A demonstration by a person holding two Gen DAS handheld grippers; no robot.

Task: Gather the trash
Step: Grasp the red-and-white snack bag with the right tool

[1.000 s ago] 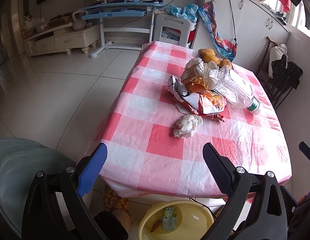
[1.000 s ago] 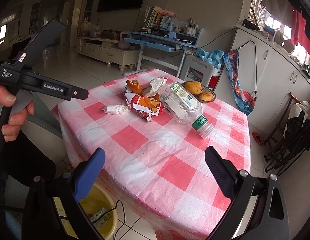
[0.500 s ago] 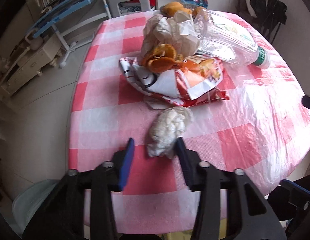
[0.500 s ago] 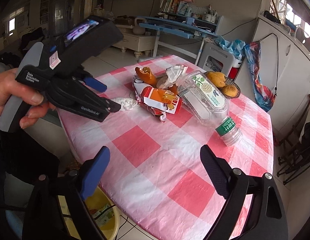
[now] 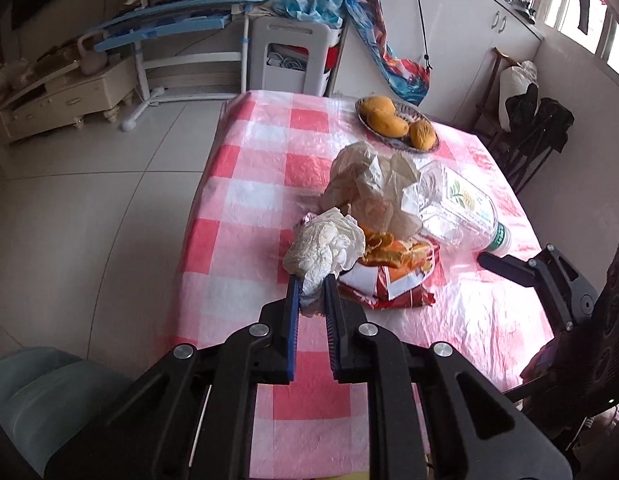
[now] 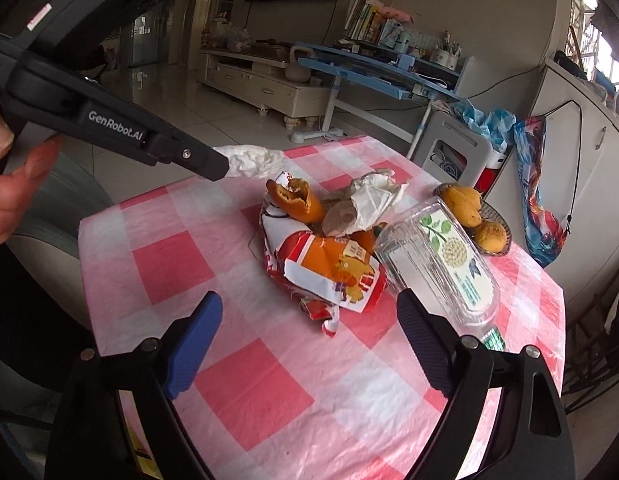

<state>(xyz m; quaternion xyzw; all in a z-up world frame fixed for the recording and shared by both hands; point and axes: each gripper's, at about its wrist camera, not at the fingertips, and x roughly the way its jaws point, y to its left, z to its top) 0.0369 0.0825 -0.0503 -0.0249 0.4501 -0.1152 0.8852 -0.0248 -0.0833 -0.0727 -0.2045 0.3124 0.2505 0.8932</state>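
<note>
A crumpled white tissue (image 5: 323, 248) is lifted off the red-checked table (image 5: 249, 208), pinched between the pads of my left gripper (image 5: 311, 280), whose jaws are still closing on it. The right wrist view shows the same tissue (image 6: 253, 160) sticking out of the left gripper's tip (image 6: 219, 166), held by a hand at the left edge. My right gripper (image 6: 309, 304) hovers open over the table, just short of a torn orange snack bag (image 6: 329, 268). Orange peel (image 6: 295, 198), crumpled paper (image 6: 369, 200) and a clear plastic bottle (image 6: 437, 264) lie around the bag.
A dish of orange fruit (image 5: 397, 122) sits at the table's far end. A grey chair (image 5: 49, 392) stands by the near left corner and dark folding chairs (image 5: 537, 128) at the right. A white stool (image 5: 289, 52) and a blue desk (image 5: 169, 24) stand beyond.
My left gripper reached the tissue, shut on it and lifted it off the cloth. My right gripper moved in closer to the snack bag and narrowed slightly.
</note>
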